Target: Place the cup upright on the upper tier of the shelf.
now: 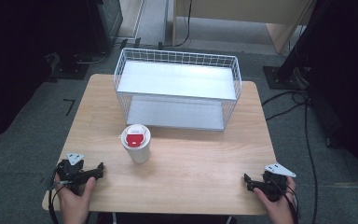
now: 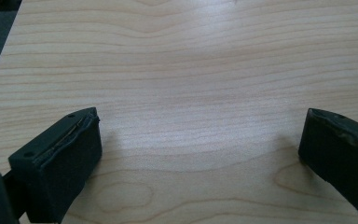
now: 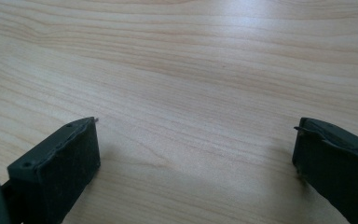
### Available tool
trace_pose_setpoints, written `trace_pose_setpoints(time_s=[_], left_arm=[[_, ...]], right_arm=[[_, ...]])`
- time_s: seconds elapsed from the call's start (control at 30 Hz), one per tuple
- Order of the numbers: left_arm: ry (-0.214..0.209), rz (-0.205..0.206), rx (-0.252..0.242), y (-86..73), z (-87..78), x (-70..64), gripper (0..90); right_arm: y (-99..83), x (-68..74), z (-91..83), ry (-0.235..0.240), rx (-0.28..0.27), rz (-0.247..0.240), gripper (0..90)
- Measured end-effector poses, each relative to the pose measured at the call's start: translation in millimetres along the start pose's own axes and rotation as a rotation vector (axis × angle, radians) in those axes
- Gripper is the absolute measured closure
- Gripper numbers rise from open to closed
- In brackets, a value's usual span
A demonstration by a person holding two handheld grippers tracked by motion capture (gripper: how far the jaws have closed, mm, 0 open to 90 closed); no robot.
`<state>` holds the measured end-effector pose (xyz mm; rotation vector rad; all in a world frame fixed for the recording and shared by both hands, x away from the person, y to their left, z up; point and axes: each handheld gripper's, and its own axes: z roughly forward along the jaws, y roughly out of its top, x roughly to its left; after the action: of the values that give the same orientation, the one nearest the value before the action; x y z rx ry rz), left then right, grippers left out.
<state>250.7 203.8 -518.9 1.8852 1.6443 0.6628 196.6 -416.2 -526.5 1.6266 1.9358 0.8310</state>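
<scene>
1. High view: the white paper cup with a white lid and a red label on top [image 1: 136, 143] stands upright on the pale wooden table [image 1: 191, 163], its long axis vertical, ahead of both tongs and nearer the left side.
2. The cup lies forward and to the right of the left gripper [image 1: 99, 169], and well forward and to the left of the right gripper [image 1: 247, 182]. The left one looks clearly the nearer, so a reach from that hand seems the shorter path.
3. Both tongs rest at the near edge of the table, each held by a hand that comes in from below, and neither touches the cup.
4. In the left gripper view the left gripper [image 2: 200, 140] has its black jaws spread wide apart with bare wood grain between them; it is released and grips nothing.
5. In the right gripper view the right gripper [image 3: 196, 140] stands the same way, jaws wide apart over bare wood and nothing held.
6. Beyond the cup, farther from both tongs, sits a white wire basket shelf with two flat white tiers [image 1: 177, 58], touching the table at its far half. Both tiers appear bare.
7. The cup's lid is on, so its contents cannot be told.
8. Judged from this layout, the cup is untouched and the coming move turns on the gap between it and the left tongs.
</scene>
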Motion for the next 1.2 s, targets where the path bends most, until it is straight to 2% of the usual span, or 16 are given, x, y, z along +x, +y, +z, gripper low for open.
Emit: trace_pose_setpoints(time_s=[0.13, 0.43, 0.47, 0.53, 0.57, 0.63, 0.67, 0.7, 0.73, 0.8, 1.0, 1.03, 1.07, 1.1, 1.2], left_arm=[[-0.003, 0.001, -0.002, 0.2, 0.3, -0.4, 0.0], [0.006, -0.01, -0.002, 1.4, 1.4, -1.3, 0.0], [-0.003, 0.007, -0.003, 2.1, 1.4, -2.6, 0.0], [-0.031, 0.019, -0.021, 3.1, -0.1, -5.3, 0.0], [-0.031, 0.019, -0.021, 3.1, -0.1, -5.3, 0.0], [-0.072, 0.043, -0.035, 4.7, -1.7, -9.1, 0.0], [-0.096, 0.051, -0.051, 6.5, -2.6, -14.6, 0.0], [-0.096, 0.051, -0.051, 6.5, -2.6, -14.6, 0.0], [-0.126, 0.061, -0.067, 8.7, -4.6, -19.8, 0.0], [-0.137, 0.068, -0.077, 10.0, -5.5, -22.7, 0.0], [-0.225, 0.123, -0.126, 19.5, -13.5, -46.2, 0.0], [-0.225, 0.123, -0.126, 19.5, -13.5, -46.2, 0.0], [-0.249, 0.131, -0.142, 22.2, -15.6, -52.5, 0.0], [-0.249, 0.131, -0.142, 22.2, -15.6, -52.5, 0.0], [-0.298, 0.145, -0.175, 27.6, -19.9, -63.3, 0.0]], right_arm=[[0.7, 0.4, 0.9, -0.013, 0.002, 0.017, 0.0], [1.0, 0.7, 1.1, -0.015, 0.003, 0.023, 0.0], [1.1, 0.6, 1.2, -0.015, 0.004, 0.024, 0.0], [1.1, 0.6, 1.2, -0.016, 0.004, 0.024, 0.0], [1.1, 0.6, 1.2, -0.016, 0.004, 0.024, 0.0], [1.1, 0.6, 1.2, -0.015, 0.004, 0.024, 0.0], [1.1, 0.6, 1.2, -0.015, 0.003, 0.024, 0.0], [1.1, 0.6, 1.2, -0.015, 0.003, 0.024, 0.0], [1.1, 0.7, 1.2, -0.016, 0.003, 0.024, 0.0], [1.1, 0.7, 1.2, -0.016, 0.003, 0.024, 0.0], [1.1, 0.7, 1.2, -0.016, 0.003, 0.024, 0.0], [1.1, 0.7, 1.2, -0.016, 0.003, 0.024, 0.0], [1.1, 0.7, 1.2, -0.016, 0.003, 0.024, 0.0], [1.1, 0.7, 1.2, -0.016, 0.003, 0.024, 0.0], [1.1, 0.4, 1.3, -0.017, 0.004, 0.026, 0.0]])
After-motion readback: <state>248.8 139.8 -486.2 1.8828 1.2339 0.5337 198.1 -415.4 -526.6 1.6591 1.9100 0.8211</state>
